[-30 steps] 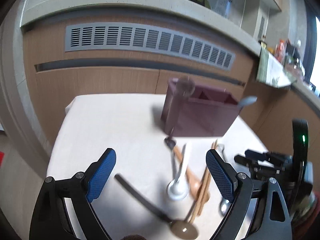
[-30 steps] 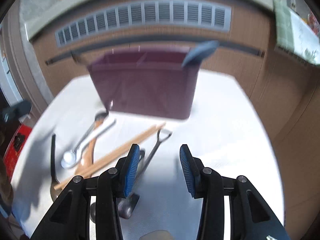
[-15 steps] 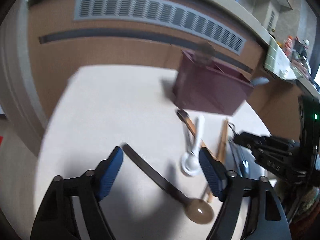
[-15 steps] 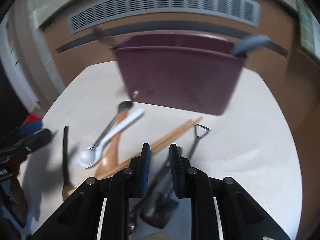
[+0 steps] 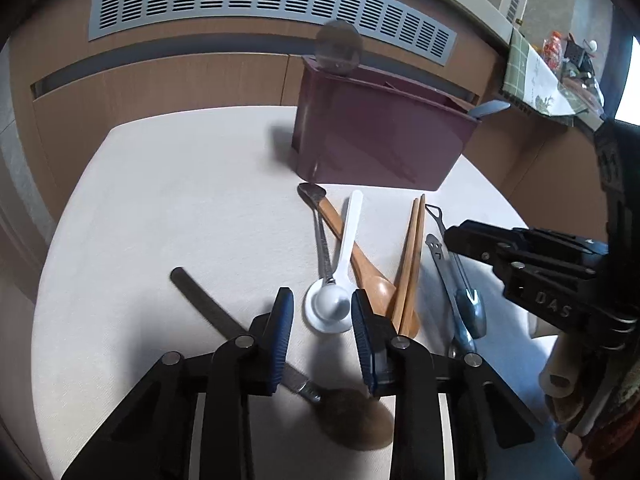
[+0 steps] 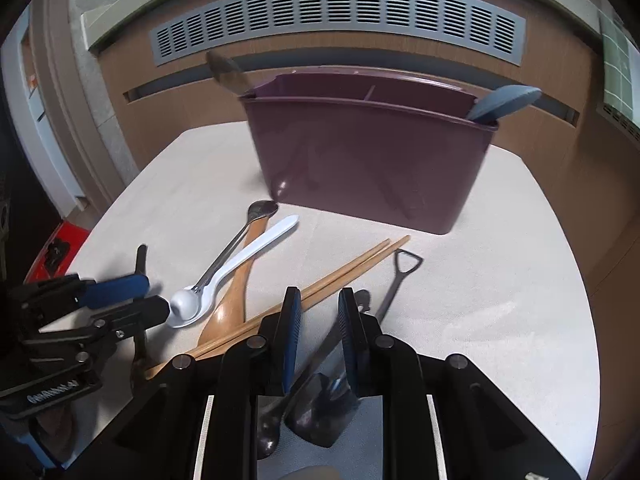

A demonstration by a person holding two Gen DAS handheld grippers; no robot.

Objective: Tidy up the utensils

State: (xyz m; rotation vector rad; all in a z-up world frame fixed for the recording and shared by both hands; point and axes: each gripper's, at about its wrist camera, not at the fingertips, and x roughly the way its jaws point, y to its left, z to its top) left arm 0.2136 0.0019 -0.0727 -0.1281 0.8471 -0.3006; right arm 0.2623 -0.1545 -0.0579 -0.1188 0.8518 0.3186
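Both grippers have been lowered and narrowed: left gripper (image 5: 322, 314) gapes beside the white spoon (image 5: 340, 264); right gripper (image 6: 318, 322), slightly parted, straddles the shovel spoon (image 6: 390, 288), which should be pinched squarely

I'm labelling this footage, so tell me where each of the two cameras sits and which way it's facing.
Left wrist: sits on the left gripper, looks forward over the table at the maroon caddy; its blue-padded fingers and the right gripper show.
Right wrist: sits on the right gripper, faces the caddy; its own fingers and the left gripper show at left.
Shared: caddy, white spoon, chopsticks.
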